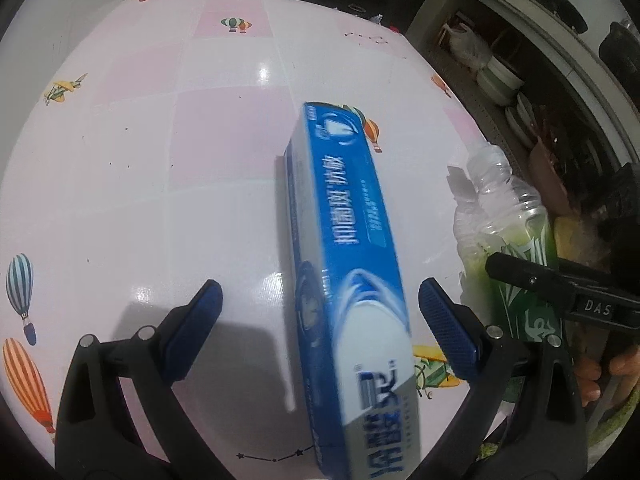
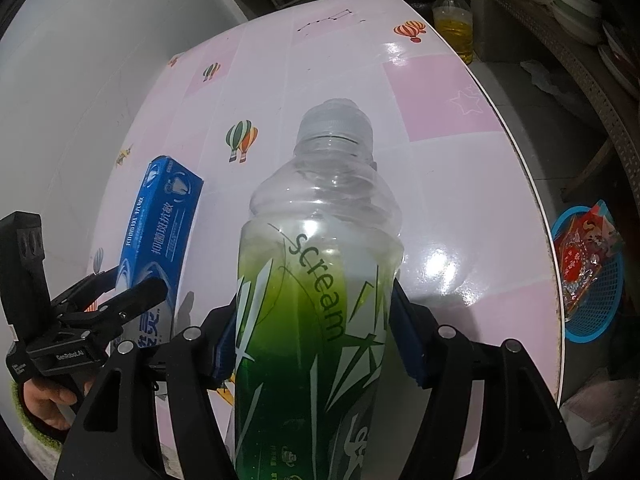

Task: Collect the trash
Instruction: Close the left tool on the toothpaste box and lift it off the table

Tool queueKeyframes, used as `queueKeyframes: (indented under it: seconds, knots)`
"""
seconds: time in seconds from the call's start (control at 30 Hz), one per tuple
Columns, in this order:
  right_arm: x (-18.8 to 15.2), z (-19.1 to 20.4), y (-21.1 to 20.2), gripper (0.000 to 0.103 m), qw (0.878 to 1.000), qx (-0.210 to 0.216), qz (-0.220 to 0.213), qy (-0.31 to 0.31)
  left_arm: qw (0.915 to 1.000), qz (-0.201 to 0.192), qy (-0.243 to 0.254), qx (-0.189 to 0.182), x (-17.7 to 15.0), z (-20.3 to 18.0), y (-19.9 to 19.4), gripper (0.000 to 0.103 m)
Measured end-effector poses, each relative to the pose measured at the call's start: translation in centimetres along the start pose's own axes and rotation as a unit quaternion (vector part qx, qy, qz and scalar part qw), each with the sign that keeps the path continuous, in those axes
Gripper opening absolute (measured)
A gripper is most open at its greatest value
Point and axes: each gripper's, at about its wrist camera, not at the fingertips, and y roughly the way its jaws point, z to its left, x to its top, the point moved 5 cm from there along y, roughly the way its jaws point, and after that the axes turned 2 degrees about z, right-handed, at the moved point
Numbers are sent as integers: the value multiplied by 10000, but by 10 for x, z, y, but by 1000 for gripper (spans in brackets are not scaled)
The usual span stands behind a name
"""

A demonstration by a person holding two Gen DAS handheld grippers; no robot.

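While neither piece of trash has reached a bin yet, both are already being dealt with on the pink patterned table (image 2: 452, 92), which serves as the landmark for everything else. At the near edge of the table, the right gripper (image 2: 312, 344) is clamped on the green-labelled plastic bottle (image 2: 320, 264), its blue pads pressing the label from both sides, the capped neck pointing out over the tabletop. Just left of the bottle, the blue toothpaste box (image 1: 352, 264) lies lengthwise between the fingers of the left gripper (image 1: 320, 328), whose jaws stand wide with clear gaps on both sides of the carton, so it is straddled but not gripped. Off the table's right edge and lower down sits a blue basket (image 2: 600, 304) with a red wrapper inside (probably the collection point, though that is a judgement). By that reading, the bottle is secured but not delivered, and the box still needs closing on, lifting and carrying over.
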Motion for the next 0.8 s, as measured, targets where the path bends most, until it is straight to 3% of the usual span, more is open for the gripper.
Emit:
queueKeyframes:
  seconds: [0.8]
  knots:
    - [0,2,0,64,10000,-6,0,-4,10000,12,-50,29,3,1,2,94]
